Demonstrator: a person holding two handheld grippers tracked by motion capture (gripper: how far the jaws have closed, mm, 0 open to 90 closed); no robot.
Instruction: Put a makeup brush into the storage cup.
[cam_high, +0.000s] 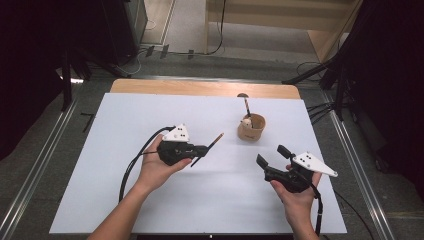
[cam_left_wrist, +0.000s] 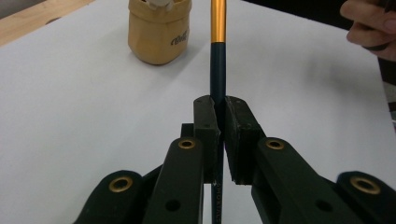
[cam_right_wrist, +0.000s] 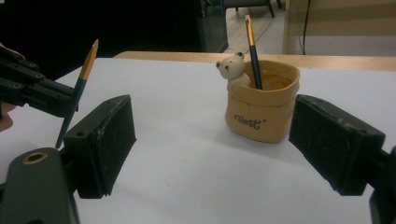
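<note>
Table: white sheet (cam_high: 150, 200) on a wooden top, and both hands work above it.
Left gripper: left gripper (cam_high: 204, 148) is held in the left hand (cam_high: 159, 167), at the left of the middle of the sheet, and its tip points to the right and a little away from the person.
Left grip: jaws are closed tight on a brush (cam_left_wrist: 217, 70); the left gripper view shows the dark handle pinched between the two pads.
Brush: dark blue handle with a gold band; it goes out past the pads toward the cup, tilted, with its far end up and clear of the sheet. In the high view the brush (cam_high: 214, 141) ends near the cup but does not touch it.
Cup: small tan cup (cam_high: 251, 128) stands upright on the far right part of the sheet, with a little bear figure (cam_right_wrist: 232, 69) at its rim and dark lettering on the side.
Second brush: second brush (cam_right_wrist: 253, 49) stands in the cup and leans on the inner wall beside the bear.
Right gripper: right gripper (cam_high: 272, 155) is in the right hand (cam_high: 298, 197), near the right front of the sheet, well apart from the cup.
Right grip: jaws stand wide apart and hold nothing; in the right gripper view the cup (cam_right_wrist: 264, 100) is seen between them, but farther away on the sheet.
</note>
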